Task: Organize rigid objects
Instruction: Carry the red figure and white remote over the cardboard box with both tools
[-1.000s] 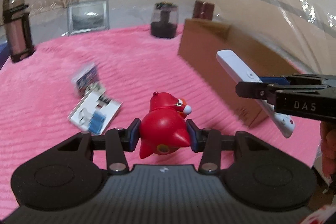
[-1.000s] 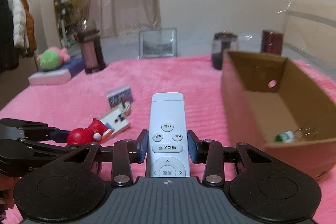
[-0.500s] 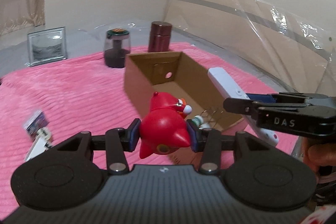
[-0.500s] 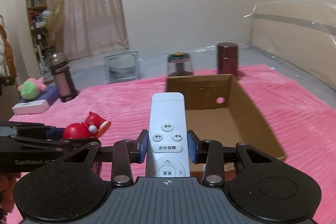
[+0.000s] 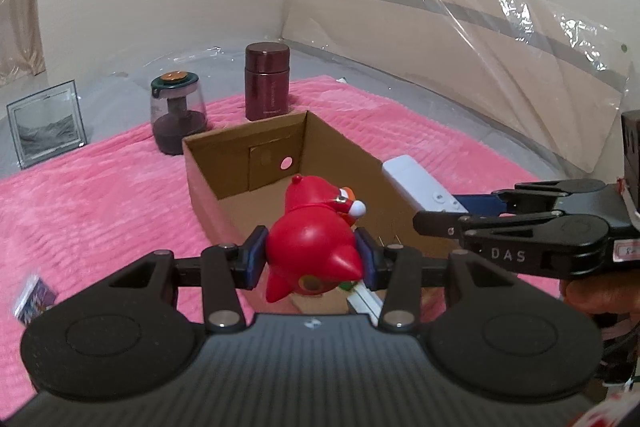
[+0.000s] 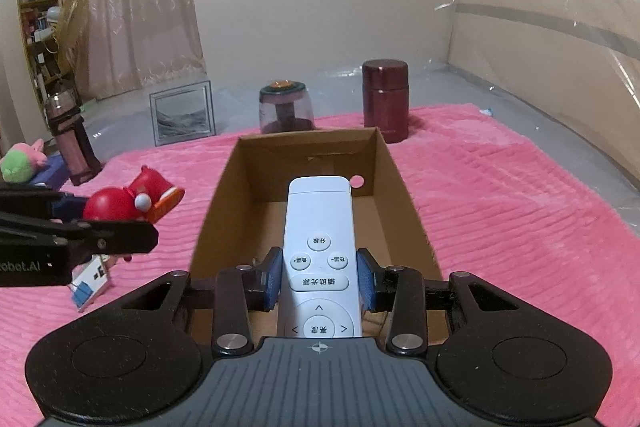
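My left gripper [image 5: 311,259] is shut on a red toy figure [image 5: 316,239] and holds it over the near left edge of an open cardboard box [image 5: 208,163]. My right gripper [image 6: 319,279] is shut on a white remote control [image 6: 319,227] and holds it above the near end of the same box [image 6: 404,187]. The remote [image 5: 420,187] and right gripper show at the right in the left wrist view. The toy [image 6: 132,201] shows at the left in the right wrist view, beside the box.
The box stands on a pink blanket [image 6: 500,195]. Behind it are a dark red canister [image 6: 385,99], a clear jar with a green lid [image 6: 285,107] and a picture frame [image 6: 182,113]. A card packet [image 6: 90,281] lies left of the box. A dark bottle [image 6: 72,139] stands far left.
Both grippers have swung right from the open blanket to the box, carrying the toy and the remote. The box now lies directly under and ahead of them.
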The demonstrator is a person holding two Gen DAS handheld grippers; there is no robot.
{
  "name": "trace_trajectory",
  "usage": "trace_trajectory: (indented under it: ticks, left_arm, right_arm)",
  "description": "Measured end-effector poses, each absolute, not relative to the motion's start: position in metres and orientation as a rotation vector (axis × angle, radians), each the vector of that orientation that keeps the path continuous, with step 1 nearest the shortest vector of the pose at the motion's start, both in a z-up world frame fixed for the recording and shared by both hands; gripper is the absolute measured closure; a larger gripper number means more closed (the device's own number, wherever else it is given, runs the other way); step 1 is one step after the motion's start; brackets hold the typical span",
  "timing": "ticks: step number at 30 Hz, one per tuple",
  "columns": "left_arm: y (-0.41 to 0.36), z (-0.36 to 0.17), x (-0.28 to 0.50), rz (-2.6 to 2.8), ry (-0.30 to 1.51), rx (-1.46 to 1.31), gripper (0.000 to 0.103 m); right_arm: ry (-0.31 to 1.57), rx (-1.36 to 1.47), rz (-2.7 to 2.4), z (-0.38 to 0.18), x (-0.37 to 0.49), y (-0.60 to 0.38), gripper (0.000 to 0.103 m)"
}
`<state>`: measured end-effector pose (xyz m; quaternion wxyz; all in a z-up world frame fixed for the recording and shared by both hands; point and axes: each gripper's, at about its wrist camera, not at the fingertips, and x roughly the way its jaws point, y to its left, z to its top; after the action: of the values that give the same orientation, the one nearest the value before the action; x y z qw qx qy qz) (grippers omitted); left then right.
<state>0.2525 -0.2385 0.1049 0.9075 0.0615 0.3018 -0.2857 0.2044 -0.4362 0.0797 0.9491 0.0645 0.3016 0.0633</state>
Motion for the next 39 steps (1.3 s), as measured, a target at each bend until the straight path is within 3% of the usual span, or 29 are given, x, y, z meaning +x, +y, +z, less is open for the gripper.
trace_trajectory:
  ticks: [25, 39]
  left_arm:
    - [-0.304, 0.04, 0.406, -0.555, 0.798, 0.261, 0.062]
    - [-0.317, 0.014, 0.437, -0.516, 0.858, 0.309, 0.062]
  right_arm:
    - [0.822, 0.129, 0.164, 0.023, 0.348, -0.461, 0.068]
    - [0.89, 0.082, 0.148, 0.012, 0.383, -0.454, 0.068]
